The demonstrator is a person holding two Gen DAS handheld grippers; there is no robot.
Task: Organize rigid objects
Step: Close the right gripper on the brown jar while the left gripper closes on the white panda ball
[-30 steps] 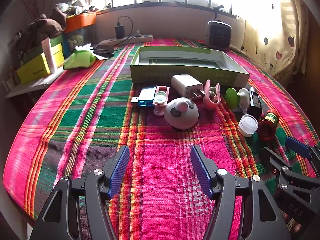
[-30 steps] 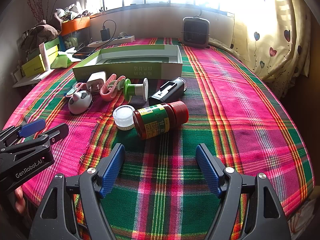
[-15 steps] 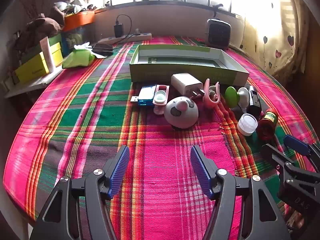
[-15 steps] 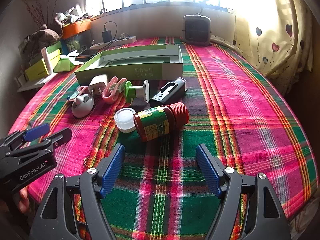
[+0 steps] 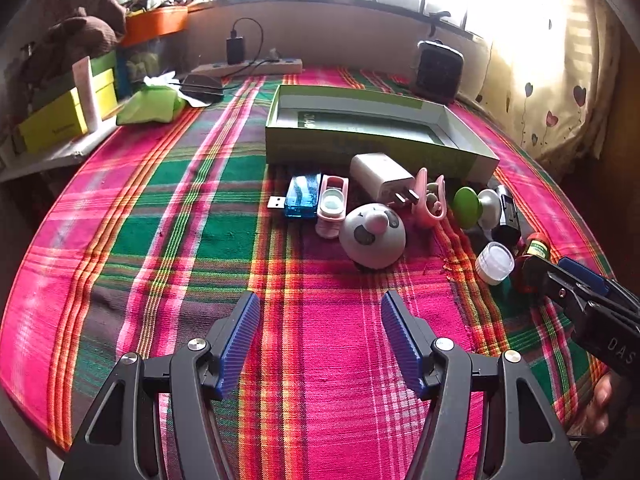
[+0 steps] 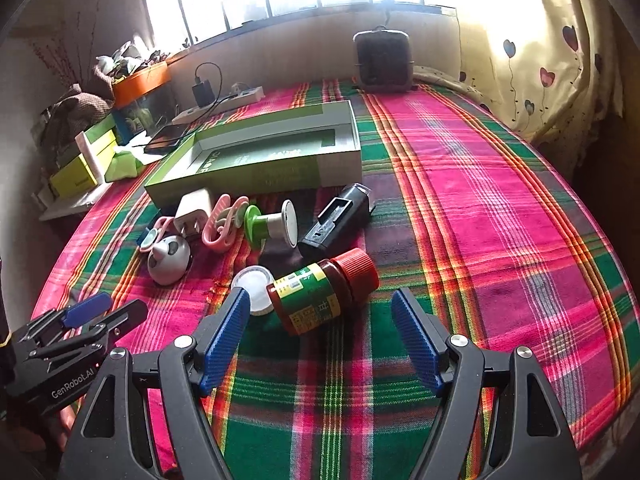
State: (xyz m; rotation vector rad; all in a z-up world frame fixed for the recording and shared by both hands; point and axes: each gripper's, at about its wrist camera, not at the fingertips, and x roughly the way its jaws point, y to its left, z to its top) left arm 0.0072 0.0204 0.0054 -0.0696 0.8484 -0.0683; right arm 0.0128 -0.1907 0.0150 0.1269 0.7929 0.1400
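Observation:
A brown bottle with a red cap lies on its side on the plaid cloth, just ahead of my open right gripper, partly between the fingers. Beside it stands a small white jar. Farther back lie a black holder, a green-and-white spool, pink clips, a white charger, a panda-faced grey dome, a pink case and a blue USB stick. Behind them sits an open green box. My left gripper is open over bare cloth, short of the dome.
A black fan heater stands at the back by the window. A power strip with a charger, a phone, green packets and yellow boxes crowd the back left. Pink cloth lies to the right of the bottle.
The right gripper has moved forward and down, so the brown bottle now lies just at its fingertips. The left gripper has barely shifted.

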